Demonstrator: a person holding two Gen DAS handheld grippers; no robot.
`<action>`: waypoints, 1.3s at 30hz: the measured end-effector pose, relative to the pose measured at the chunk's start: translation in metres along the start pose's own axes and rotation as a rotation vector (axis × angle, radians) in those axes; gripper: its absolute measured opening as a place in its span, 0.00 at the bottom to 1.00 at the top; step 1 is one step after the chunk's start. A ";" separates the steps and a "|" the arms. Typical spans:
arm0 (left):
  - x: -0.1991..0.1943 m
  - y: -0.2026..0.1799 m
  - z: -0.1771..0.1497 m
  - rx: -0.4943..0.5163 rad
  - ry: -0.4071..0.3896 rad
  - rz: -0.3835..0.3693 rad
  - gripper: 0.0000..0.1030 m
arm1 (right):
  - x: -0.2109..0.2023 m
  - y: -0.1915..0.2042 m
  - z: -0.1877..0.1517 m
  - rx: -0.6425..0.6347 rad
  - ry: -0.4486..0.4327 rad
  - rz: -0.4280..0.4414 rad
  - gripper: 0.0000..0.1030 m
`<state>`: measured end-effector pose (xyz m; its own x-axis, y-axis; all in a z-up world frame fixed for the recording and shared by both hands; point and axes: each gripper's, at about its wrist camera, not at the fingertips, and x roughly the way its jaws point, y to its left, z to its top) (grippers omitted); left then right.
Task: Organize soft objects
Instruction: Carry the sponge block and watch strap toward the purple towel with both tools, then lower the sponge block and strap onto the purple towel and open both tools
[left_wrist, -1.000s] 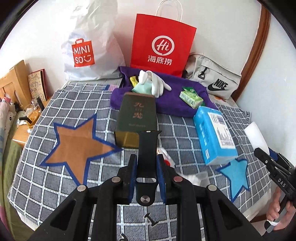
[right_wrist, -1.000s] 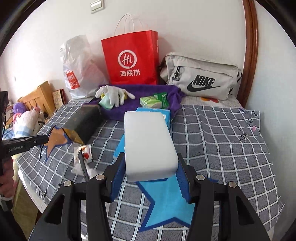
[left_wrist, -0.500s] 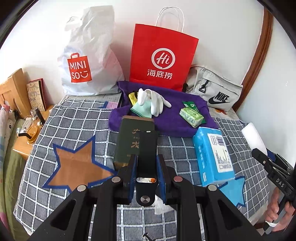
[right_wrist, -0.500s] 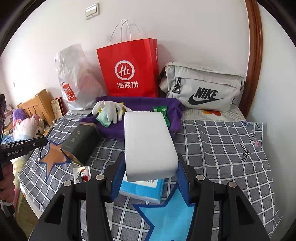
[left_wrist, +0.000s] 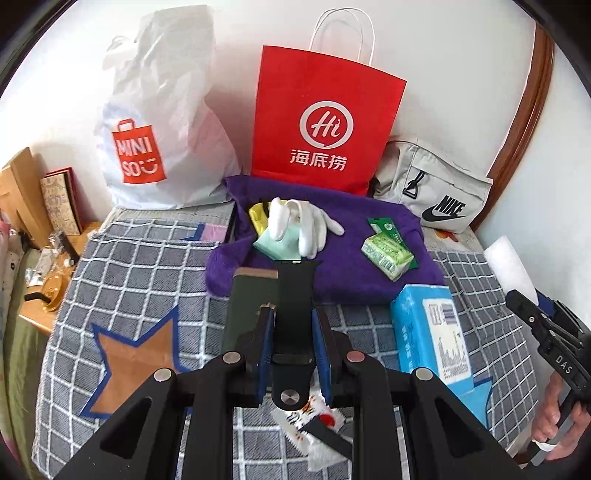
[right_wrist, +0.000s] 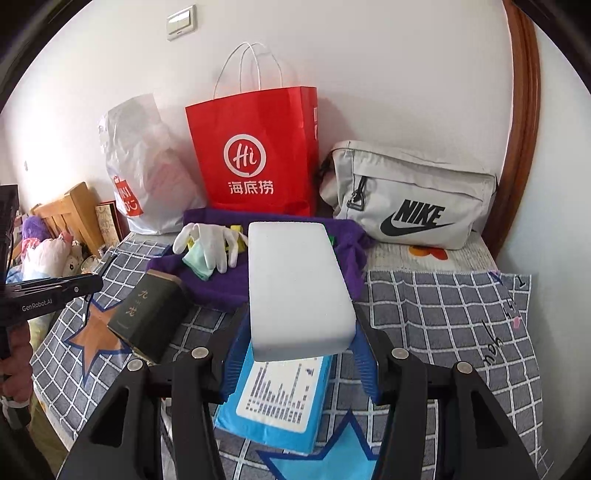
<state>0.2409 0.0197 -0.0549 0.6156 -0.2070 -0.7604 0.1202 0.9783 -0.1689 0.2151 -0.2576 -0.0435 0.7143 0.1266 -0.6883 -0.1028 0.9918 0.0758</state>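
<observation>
Now both tongs have advanced toward the purple towel, left tongs clamping a black watch strap, right tongs a white sponge block, both near drop-off.

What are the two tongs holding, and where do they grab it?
Left tongs pinch a black strap near its lower end. Right tongs squeeze a white sponge by its sides, near end.

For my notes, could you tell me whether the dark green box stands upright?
No, the dark green box lies on its side on the checked cloth.
</observation>
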 end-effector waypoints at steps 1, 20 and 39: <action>0.003 0.000 0.003 0.001 0.001 -0.002 0.20 | 0.002 0.000 0.002 -0.002 -0.001 -0.002 0.50; 0.051 -0.006 0.049 0.031 0.016 -0.011 0.20 | 0.076 -0.013 0.047 0.000 0.020 0.001 0.50; 0.123 -0.010 0.078 0.022 0.080 -0.066 0.20 | 0.160 -0.019 0.080 0.010 0.089 0.039 0.51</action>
<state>0.3755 -0.0149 -0.0976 0.5414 -0.2708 -0.7960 0.1765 0.9622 -0.2073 0.3867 -0.2543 -0.0976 0.6458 0.1634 -0.7458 -0.1218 0.9864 0.1106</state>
